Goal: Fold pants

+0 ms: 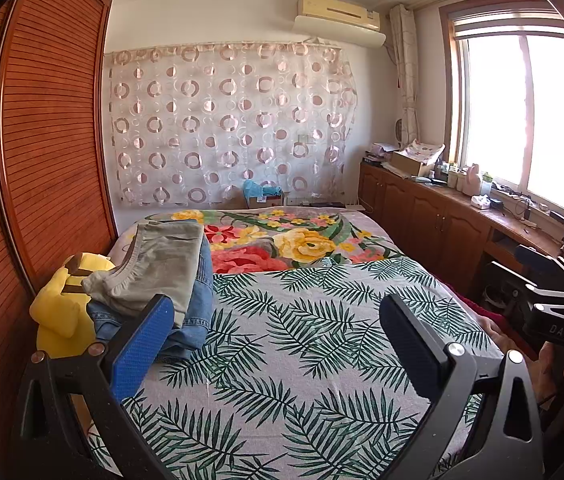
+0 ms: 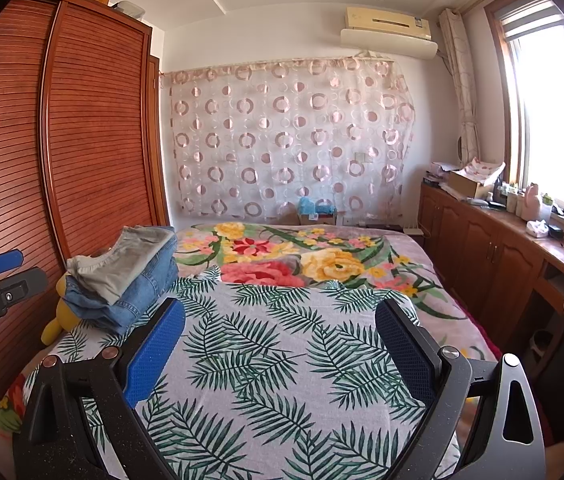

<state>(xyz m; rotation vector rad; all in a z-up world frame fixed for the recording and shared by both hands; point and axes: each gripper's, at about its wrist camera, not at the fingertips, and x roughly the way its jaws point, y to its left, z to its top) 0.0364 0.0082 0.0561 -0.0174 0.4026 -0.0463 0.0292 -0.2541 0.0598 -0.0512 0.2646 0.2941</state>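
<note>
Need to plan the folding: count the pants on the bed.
2, stacked at the bed's left edge: grey pants on top, jeans beneath. More could be hidden inside the pile.

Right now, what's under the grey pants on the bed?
The grey pants lie on folded jeans, the stack at the bed's left edge. A yellow plush sits beside and partly under the jeans. Anything else beneath the stack is covered.

Sunlit window [image 1: 522, 112], slatted wardrobe [image 1: 42, 140]
</note>
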